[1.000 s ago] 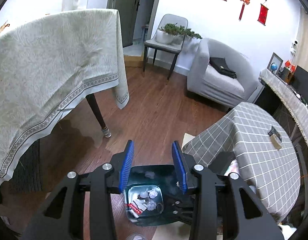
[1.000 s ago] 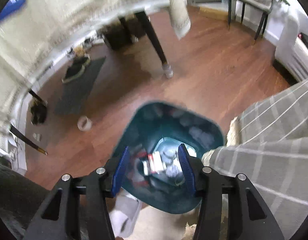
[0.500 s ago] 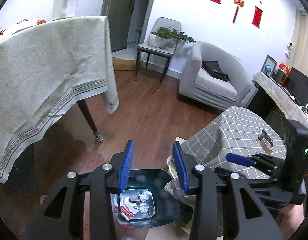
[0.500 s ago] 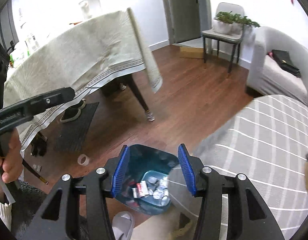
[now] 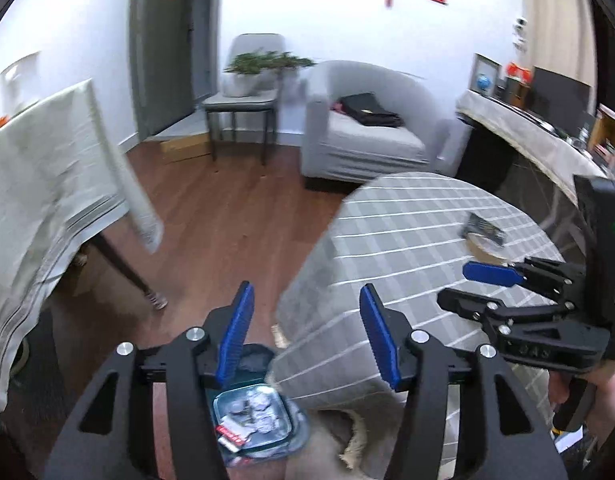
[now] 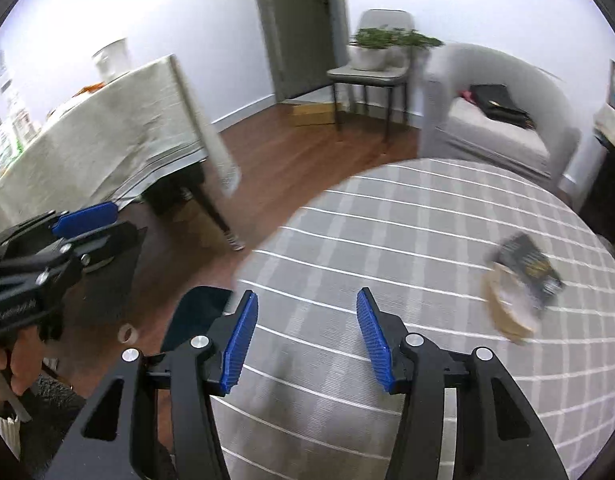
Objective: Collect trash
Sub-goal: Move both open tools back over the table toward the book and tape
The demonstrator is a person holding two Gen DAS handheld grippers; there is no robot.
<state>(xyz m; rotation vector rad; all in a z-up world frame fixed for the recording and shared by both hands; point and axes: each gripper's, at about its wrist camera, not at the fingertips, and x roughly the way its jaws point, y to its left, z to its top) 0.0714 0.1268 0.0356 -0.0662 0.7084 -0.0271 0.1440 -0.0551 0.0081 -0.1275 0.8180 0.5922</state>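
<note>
No writing is legible. The left gripper (image 5: 305,338) is empty, jaws opening, above the dark teal plastic trash bin (image 5: 263,432) beside the grey checked round table (image 6: 427,240). The right gripper (image 6: 305,340), also opening and empty, hangs over that table.

both the left gripper (image 5: 305,336) and right gripper (image 6: 305,338) tilt downward, fingers opening, nothing between them.

Black tongs (image 5: 305,336), ridged blue pads (image 5: 236,334), silver screws, green indicator light, ribbed white cuff (image 6: 1,426)
</note>
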